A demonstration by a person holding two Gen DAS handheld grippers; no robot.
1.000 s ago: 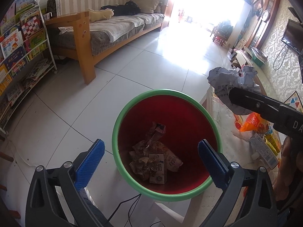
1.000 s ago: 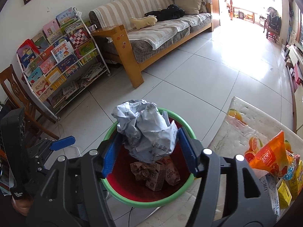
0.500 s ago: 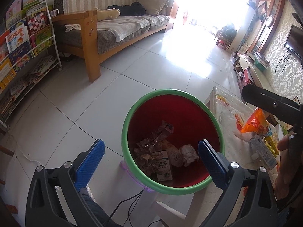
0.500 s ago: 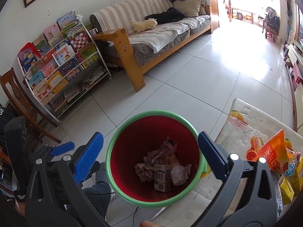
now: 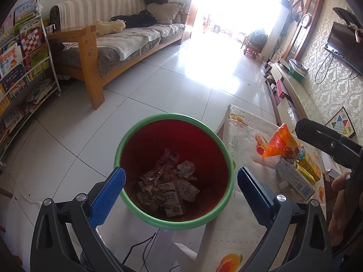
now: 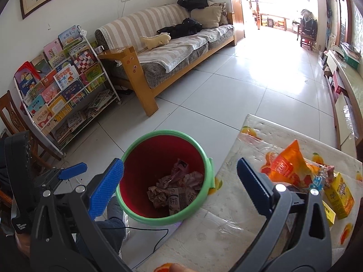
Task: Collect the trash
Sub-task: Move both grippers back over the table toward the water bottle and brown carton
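A red bin with a green rim (image 5: 145,127) (image 6: 205,151) stands on the floor beside a low table (image 5: 240,136) (image 6: 226,226). It holds crumpled wrappers, a milk carton (image 5: 172,200) (image 6: 173,201) and a grey paper ball (image 5: 187,170). My left gripper (image 5: 181,192) is open and empty over the bin's near side. My right gripper (image 6: 180,187) is open and empty above the bin's right rim; it shows at the right of the left wrist view (image 5: 326,142). An orange snack bag (image 5: 280,144) (image 6: 288,165), a yellow carton (image 6: 340,192) and a flat box (image 5: 295,179) lie on the table.
A wooden sofa (image 5: 122,43) (image 6: 172,45) and a book rack (image 5: 20,68) (image 6: 63,86) stand at the far left. A TV cabinet (image 5: 292,86) runs along the right wall. A black cable (image 6: 145,235) lies on the tiled floor by the bin.
My right gripper opened and dropped the grey paper ball into the bin, then drew back to the right towards the table. My left gripper stayed open and shifted slightly.
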